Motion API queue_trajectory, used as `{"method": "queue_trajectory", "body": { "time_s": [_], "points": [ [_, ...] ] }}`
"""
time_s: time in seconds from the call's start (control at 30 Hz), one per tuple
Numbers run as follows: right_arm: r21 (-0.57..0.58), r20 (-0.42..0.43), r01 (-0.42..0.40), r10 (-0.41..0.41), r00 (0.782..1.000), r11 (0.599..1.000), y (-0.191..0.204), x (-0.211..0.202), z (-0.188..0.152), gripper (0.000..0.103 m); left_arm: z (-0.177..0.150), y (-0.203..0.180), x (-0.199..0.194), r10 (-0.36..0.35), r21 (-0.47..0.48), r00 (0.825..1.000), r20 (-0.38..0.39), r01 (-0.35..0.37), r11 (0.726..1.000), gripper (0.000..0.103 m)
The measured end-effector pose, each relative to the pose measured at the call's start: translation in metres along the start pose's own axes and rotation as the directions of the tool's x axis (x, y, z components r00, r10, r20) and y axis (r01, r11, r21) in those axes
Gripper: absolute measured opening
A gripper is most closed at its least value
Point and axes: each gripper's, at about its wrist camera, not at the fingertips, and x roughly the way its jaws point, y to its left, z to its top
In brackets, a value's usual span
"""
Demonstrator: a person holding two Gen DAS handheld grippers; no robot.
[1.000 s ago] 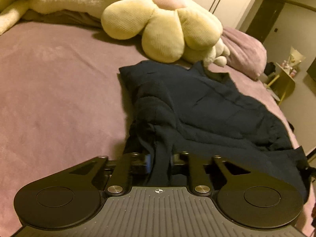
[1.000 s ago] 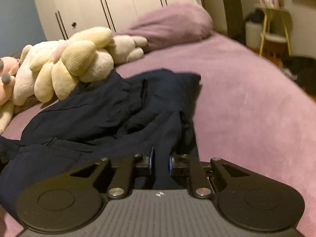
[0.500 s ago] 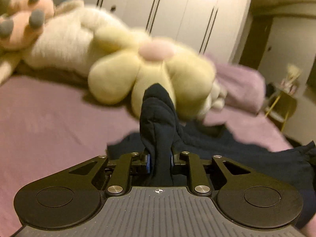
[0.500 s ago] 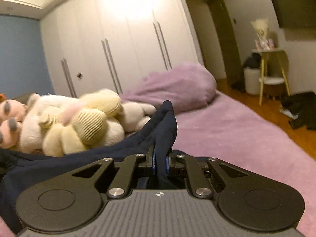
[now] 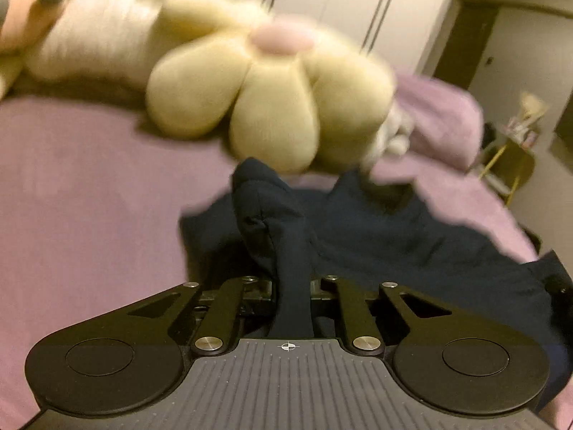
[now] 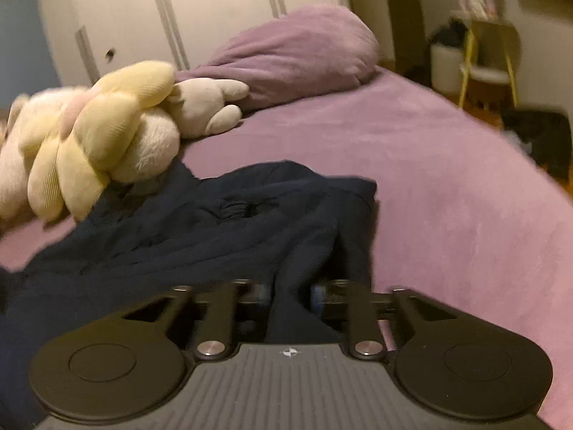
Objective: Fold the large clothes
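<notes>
The left claw (image 5: 292, 286) is pinching a bunched fold of the dark blue garment (image 5: 376, 229), and its jaws have just been closing on that cloth. The right claw (image 6: 290, 292) is pinching another fold of the same garment (image 6: 200, 229), with the cloth squeezed between its jaws. The garment lies on the purple bed (image 6: 447, 186), just in front of the yellow flower plush (image 5: 272, 107), and its far edge seems to touch that plush. I think the cloth could slip out of a claw, because each one holds only a small thick bunch. If one side slips, the fold would come out crooked. The garment is still lumpy in the middle, so wrinkles could get trapped inside the fold. If it is carried farther, it could bump the flower plush and pile up against it. The long way of the garment seems to run sideways in front of the plush, from one claw to the other. I cannot tell which end is the top. Behind the plush on the right sits a purple pillow (image 6: 301, 46), well apart from the garment.
</notes>
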Motion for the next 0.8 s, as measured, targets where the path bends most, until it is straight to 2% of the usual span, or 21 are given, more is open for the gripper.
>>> {"method": "queue_trajectory", "body": {
  "time_s": [0.1,0.17,0.23,0.27,0.33,0.37,0.43,0.47,0.53,0.57,0.6,0.63,0.7,0.8],
  "points": [
    [-0.08,0.118,0.006,0.003,0.993,0.997,0.023,-0.025,0.018,0.011,0.046,-0.012,-0.009,-0.007,0.013,0.993,0.121,0.006,1.0,0.015],
    [-0.095,0.196,0.01,0.009,0.981,0.995,0.039,-0.03,0.045,0.011,0.074,-0.023,0.003,0.059,0.033,0.977,0.207,-0.067,0.997,0.016],
    [-0.106,0.275,0.063,-0.032,0.961,0.992,0.055,-0.022,0.076,0.011,0.091,-0.028,0.024,0.117,0.045,0.952,0.281,-0.135,0.99,0.018],
    [-0.102,0.307,0.102,-0.066,0.95,0.99,0.06,-0.014,0.09,0.011,0.097,-0.033,0.042,0.167,0.062,0.935,0.313,-0.196,0.979,0.02],
    [-0.093,0.354,0.161,-0.119,0.928,0.983,0.071,0.01,0.116,0.012,0.096,-0.042,0.08,0.25,0.11,0.908,0.336,-0.301,0.947,0.021],
    [-0.085,0.377,0.183,-0.138,0.916,0.979,0.077,0.026,0.126,0.012,0.092,-0.042,0.098,0.274,0.115,0.905,0.325,-0.326,0.938,0.023],
    [-0.092,0.396,0.24,-0.186,0.899,0.966,0.084,0.058,0.134,0.013,0.076,-0.037,0.138,0.316,0.086,0.91,0.267,-0.349,0.933,0.029],
    [-0.085,0.381,0.265,-0.215,0.899,0.96,0.085,0.079,0.134,0.013,0.068,-0.033,0.152,0.33,0.074,0.913,0.24,-0.356,0.932,0.036],
    [-0.081,0.335,0.292,-0.25,0.908,0.953,0.084,0.113,0.123,0.013,0.045,-0.024,0.181,0.366,0.067,0.914,0.175,-0.382,0.922,0.039],
    [-0.099,0.297,0.317,-0.276,0.914,0.943,0.082,0.134,0.114,0.013,0.035,-0.017,0.189,0.369,0.055,0.917,0.151,-0.381,0.923,0.047],
    [-0.12,0.271,0.334,-0.292,0.917,0.935,0.08,0.148,0.104,0.013,0.025,-0.009,0.194,0.361,0.039,0.923,0.132,-0.369,0.929,0.057],
    [-0.134,0.241,0.352,-0.314,0.918,0.926,0.077,0.163,0.092,0.013,0.017,-0.002,0.202,0.36,0.014,0.926,0.112,-0.364,0.931,0.06],
    [-0.106,0.202,0.337,-0.311,0.929,0.936,0.068,0.178,0.078,0.014,0.011,0.006,0.206,0.347,-0.031,0.931,0.112,-0.346,0.938,0.066],
    [-0.061,0.162,0.306,-0.293,0.942,0.95,0.057,0.199,0.066,0.022,0.01,0.023,0.211,0.303,-0.111,0.948,0.097,-0.292,0.95,0.073]
  ]
}}
